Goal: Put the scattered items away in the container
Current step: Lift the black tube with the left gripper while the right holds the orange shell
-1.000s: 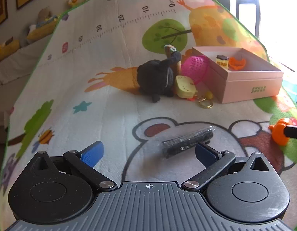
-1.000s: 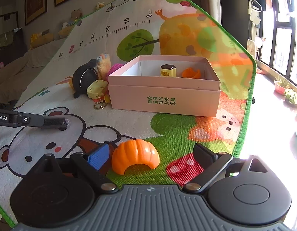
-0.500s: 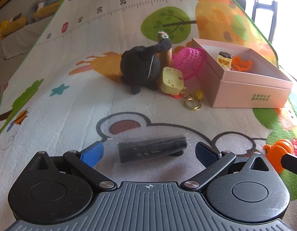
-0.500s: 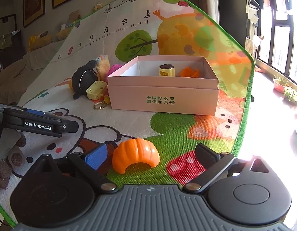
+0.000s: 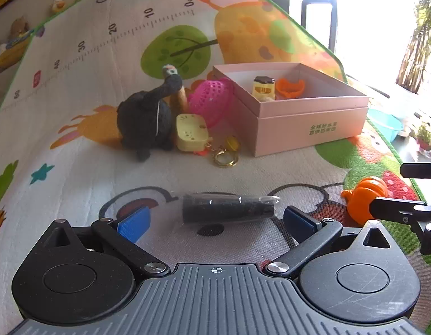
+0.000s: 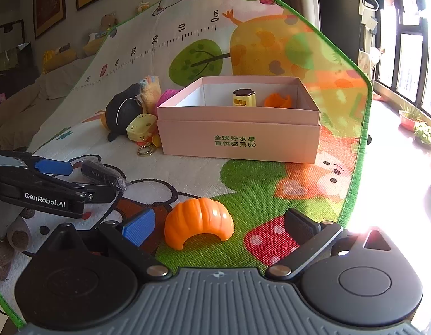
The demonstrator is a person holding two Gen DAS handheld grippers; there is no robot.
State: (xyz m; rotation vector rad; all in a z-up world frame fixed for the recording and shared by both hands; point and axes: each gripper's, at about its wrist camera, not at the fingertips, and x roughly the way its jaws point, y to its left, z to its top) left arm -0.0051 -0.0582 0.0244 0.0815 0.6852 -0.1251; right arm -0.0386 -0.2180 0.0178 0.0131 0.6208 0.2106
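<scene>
Pink box: the pink cardboard box (image 6: 237,139) sits open at centre frame on the play mat (image 6: 271,184), already holding a yellow toy (image 6: 244,97) and an orange piece (image 6: 277,100).
Left claw: the left gripper (image 5: 215,219) is spread wide, low in the frame, with the black wrapped tube (image 5: 228,209) lying between its fingers, not yet pinched.
Right claw: the right gripper (image 6: 219,226) is also spread, the orange pumpkin half (image 6: 198,222) between its fingers, untouched as far as I can tell.
Still out: black plush (image 5: 145,117), yellow keyring toy (image 5: 191,132), pink mesh ball (image 5: 212,100), clustered against the box's left wall.
Progress: early, I'd judge; two in, at least five left.
Room: open mat ahead of both claws; the mat's green edge runs close on the right.
</scene>
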